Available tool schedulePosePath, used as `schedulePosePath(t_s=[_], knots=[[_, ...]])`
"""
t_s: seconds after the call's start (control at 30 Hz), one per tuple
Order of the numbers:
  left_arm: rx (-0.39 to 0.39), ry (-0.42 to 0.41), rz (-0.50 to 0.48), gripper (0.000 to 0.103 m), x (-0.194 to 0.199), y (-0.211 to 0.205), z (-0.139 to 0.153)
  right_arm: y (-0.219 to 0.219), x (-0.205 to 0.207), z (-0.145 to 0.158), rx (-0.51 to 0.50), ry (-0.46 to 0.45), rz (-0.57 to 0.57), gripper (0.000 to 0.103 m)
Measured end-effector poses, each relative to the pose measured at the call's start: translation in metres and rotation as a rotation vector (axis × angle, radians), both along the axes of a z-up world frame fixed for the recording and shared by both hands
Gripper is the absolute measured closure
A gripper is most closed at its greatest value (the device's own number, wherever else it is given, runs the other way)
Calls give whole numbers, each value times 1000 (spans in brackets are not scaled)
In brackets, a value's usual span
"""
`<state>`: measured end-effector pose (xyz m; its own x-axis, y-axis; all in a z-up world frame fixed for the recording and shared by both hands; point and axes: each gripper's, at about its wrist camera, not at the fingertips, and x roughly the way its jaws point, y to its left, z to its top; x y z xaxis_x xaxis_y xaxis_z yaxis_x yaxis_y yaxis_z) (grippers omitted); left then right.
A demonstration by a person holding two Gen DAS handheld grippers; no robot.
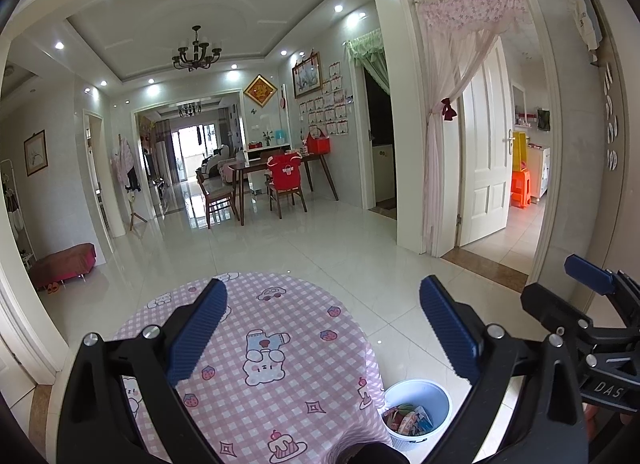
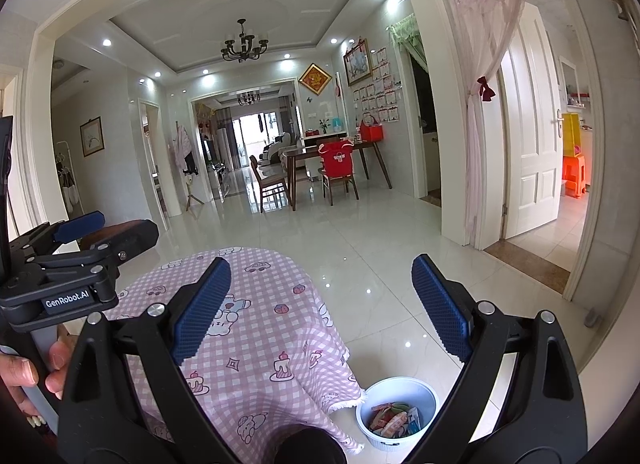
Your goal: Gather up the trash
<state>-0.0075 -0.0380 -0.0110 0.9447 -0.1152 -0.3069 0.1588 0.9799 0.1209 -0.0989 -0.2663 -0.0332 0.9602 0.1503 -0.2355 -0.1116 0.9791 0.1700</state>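
Trash (image 1: pixel 409 420), a heap of crumpled food wrappers, lies inside a white bin (image 1: pixel 440 396) that stands on the pale tiled floor (image 1: pixel 320 240) just beside the hanging edge of a pink checked tablecloth (image 1: pixel 288 344). In the right wrist view the same bin (image 2: pixel 424 392) sits at the cloth's fringed corner, with the wrappers (image 2: pixel 394 420) filling its bottom. The cloth (image 2: pixel 272 304) is printed with bears, strawberries and cakes and covers a small round table; its top is bare of loose items in both views.

The left gripper (image 1: pixel 323 328) hovers above the table with its blue ribbed fingers (image 1: pixel 200 328) spread wide and nothing between them. The right gripper (image 2: pixel 322 310) is likewise spread wide and empty, raised above the table's near edge. Each gripper shows at the edge of the other's view: the right one (image 1: pixel 588 296) at the far right, the left one (image 2: pixel 76 240) at the far left, where a person's hand (image 2: pixel 28 376) wraps its handle.

Beyond the table, the floor runs to a dining table (image 1: pixel 280 167) with wooden chairs, one draped with a red garment (image 1: pixel 285 171). A white door (image 1: pixel 486 151) stands ajar at right behind a pink curtain (image 1: pixel 452 103).
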Motion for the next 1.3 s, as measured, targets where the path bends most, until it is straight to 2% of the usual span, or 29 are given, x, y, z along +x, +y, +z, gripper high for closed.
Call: schedulePosePath(t_s=[0.43, 0.87, 1.3], knots=[[6, 21, 1, 8, -5, 7, -27, 4, 1, -8, 0, 17, 1, 13], [4, 29, 0, 8, -5, 11, -29, 5, 2, -12, 4, 27, 1, 13], [-6, 98, -12, 8, 12, 36, -55, 19, 30, -17, -21, 89, 3, 13]])
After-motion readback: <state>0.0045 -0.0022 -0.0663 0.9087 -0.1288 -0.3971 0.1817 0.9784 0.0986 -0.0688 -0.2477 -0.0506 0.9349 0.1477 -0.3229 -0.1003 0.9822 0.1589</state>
